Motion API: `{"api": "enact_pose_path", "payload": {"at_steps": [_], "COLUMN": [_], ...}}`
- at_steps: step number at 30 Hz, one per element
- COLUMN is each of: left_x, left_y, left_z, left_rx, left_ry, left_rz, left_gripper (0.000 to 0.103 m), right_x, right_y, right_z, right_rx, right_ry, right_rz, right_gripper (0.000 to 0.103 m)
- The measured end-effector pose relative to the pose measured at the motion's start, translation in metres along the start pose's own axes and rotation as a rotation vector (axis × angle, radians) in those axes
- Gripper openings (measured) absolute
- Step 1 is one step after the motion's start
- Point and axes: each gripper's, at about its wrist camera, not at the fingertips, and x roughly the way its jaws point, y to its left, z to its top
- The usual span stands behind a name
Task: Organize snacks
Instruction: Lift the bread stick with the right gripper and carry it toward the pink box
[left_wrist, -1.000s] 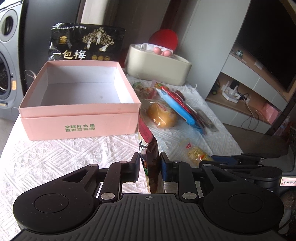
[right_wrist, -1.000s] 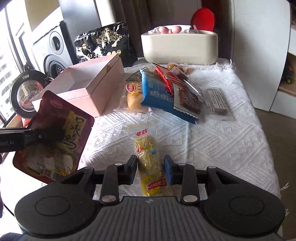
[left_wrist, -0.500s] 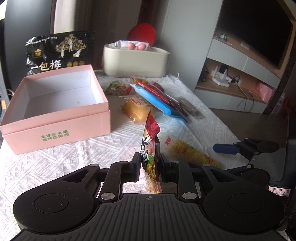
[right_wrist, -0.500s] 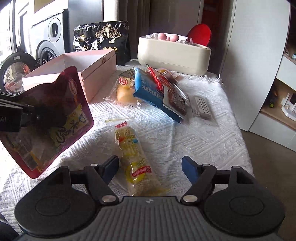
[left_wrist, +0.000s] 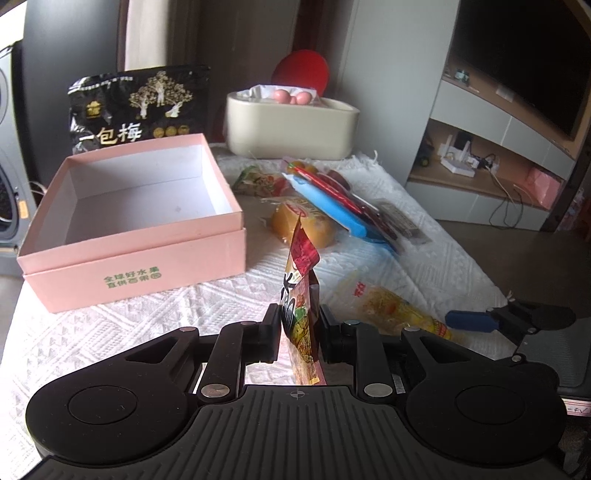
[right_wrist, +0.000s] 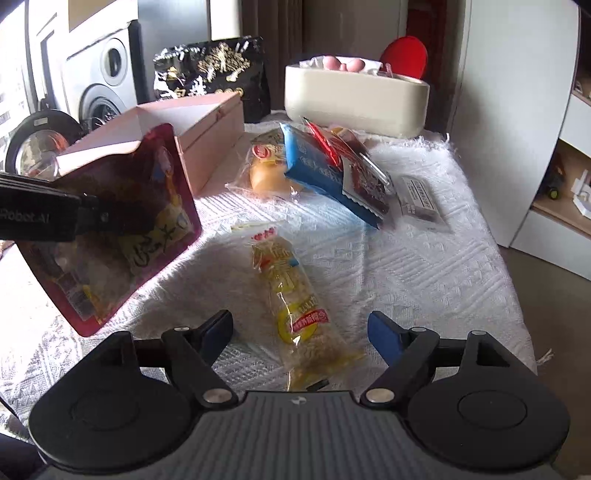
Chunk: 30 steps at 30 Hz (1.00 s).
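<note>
My left gripper (left_wrist: 298, 325) is shut on a dark red snack pouch (left_wrist: 301, 295), held edge-on above the white cloth; the pouch also shows flat in the right wrist view (right_wrist: 122, 229). An empty pink box (left_wrist: 136, 221) stands ahead to the left. My right gripper (right_wrist: 300, 330) is open, its fingers either side of a yellow snack packet (right_wrist: 291, 295) lying on the cloth. A heap of snacks lies beyond: a yellow bun pack (right_wrist: 266, 170), a blue pack (right_wrist: 317, 173) and a dark red pack (right_wrist: 364, 181).
A black plum bag (left_wrist: 136, 107) stands behind the box. A cream tub (left_wrist: 291, 125) with pink balls stands at the back. A small grey packet (right_wrist: 419, 195) lies at the right. The table ends at the right, with floor and shelves beyond.
My right gripper opened and let go of the yellow packet, which lies on the cloth. My left gripper swung with the pouch, still gripped, back toward the pink box.
</note>
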Motion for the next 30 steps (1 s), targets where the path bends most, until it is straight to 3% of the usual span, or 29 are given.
{"api": "enact_pose_path", "payload": {"at_steps": [11,20,23,25,30], "left_x": [0.001,0.007,0.009,0.008,0.002], "left_y": [0.002,-0.003,-0.008,-0.013,-0.014], "left_z": [-0.002,-0.001,-0.001,-0.003,-0.004], "left_rx": [-0.008,0.01,0.029,0.05,0.058], "left_ry": [0.02,0.028,0.031,0.027,0.019], "left_rz": [0.017,0.022,0.034,0.044,0.034], "left_gripper": [0.025,0.025,0.025,0.025,0.025], "right_x": [-0.014,0.003,0.011,0.012,0.002], "right_y": [0.005,-0.001,-0.002,0.0,0.0], "right_z": [-0.001,0.004,0.009,0.012,0.014], "right_rx": [0.022,0.008,-0.01,-0.039,-0.062], "right_ry": [-0.036,-0.034,-0.039,-0.047,-0.046], "right_rz": [0.084,0.065,0.06,0.048,0.054], "right_gripper": [0.081,0.079,0.064,0.038,0.035]}}
